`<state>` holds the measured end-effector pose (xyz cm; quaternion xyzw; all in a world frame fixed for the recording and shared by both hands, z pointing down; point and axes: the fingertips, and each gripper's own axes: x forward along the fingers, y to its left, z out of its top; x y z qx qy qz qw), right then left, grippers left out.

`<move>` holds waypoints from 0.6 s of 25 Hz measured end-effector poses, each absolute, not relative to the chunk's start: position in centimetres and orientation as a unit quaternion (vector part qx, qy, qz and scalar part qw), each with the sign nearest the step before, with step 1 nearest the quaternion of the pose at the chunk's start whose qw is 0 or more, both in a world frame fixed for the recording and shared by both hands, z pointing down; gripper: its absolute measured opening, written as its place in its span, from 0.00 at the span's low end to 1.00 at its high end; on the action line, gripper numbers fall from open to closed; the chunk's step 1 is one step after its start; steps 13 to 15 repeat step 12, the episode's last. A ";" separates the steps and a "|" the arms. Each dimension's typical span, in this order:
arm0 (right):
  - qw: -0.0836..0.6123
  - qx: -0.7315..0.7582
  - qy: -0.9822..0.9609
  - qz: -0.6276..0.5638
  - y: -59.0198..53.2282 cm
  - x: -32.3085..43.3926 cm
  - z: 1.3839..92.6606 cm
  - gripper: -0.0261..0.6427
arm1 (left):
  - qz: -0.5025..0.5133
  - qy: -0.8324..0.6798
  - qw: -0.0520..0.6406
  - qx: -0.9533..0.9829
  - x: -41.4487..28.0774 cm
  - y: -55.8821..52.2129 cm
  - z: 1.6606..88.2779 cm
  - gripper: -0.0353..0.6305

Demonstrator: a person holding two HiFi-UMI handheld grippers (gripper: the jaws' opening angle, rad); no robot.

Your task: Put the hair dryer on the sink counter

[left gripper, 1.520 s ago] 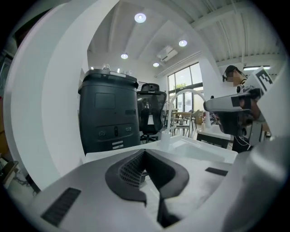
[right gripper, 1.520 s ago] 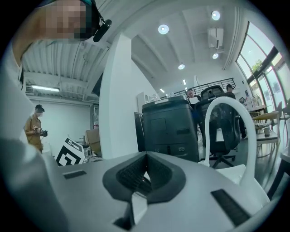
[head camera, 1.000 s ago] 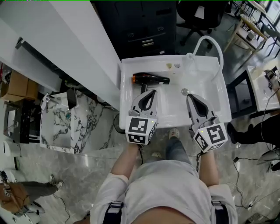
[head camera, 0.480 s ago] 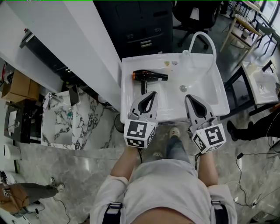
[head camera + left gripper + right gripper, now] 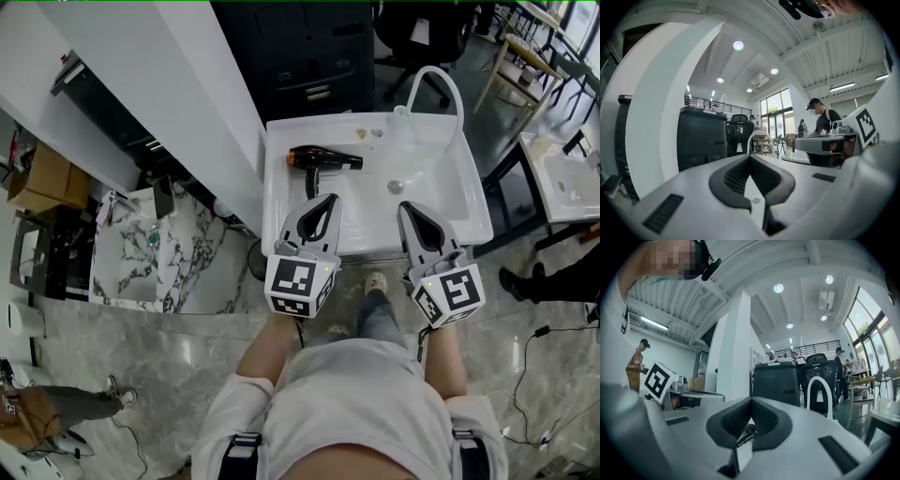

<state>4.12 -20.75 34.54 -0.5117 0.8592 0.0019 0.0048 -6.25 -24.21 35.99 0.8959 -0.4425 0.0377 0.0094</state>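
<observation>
- Two claws hover side by side over the near edge of the white sink desk [image 5: 450,178], one in each of your hands.
- Your left claw [image 5: 325,200] is pressed together. Its own view shows the dark pads of the left claw [image 5: 750,158] meeting at the tip with nothing between them.
- Your right claw [image 5: 409,206] is also pressed together, and its own view shows the right claw [image 5: 751,400] empty.
- The black hair dryer [image 5: 323,159] lies on its side on the left part of the sink desk. Its orange-ringed end points left and its handle points toward you.
- Neither claw holds the hair dryer. In the head view, your left claw's tip sits just short of the handle.
- The drain [image 5: 396,187] sits to the right of the hair dryer, just ahead of your right claw.
- The white arched faucet [image 5: 434,68] rises at the far right corner, and a black cabinet [image 5: 300,56] stands behind the sink.
</observation>
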 end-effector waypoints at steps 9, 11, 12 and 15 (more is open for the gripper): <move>0.005 -0.508 0.861 0.008 -20.4 3.6 34.0 0.05 | 0.033 -0.444 0.012 0.895 -6.6 -23.8 35.5 0.07; 0.004 -0.507 0.862 0.009 -20.3 3.4 34.0 0.05 | 0.033 -0.444 0.011 0.895 -6.7 -23.7 35.4 0.07; 0.004 -0.507 0.862 0.009 -20.3 3.3 34.0 0.05 | 0.032 -0.444 0.011 0.895 -6.8 -23.7 35.3 0.07; 0.004 -0.507 0.862 0.009 -20.3 3.3 34.0 0.05 | 0.032 -0.444 0.011 0.895 -6.8 -23.7 35.3 0.07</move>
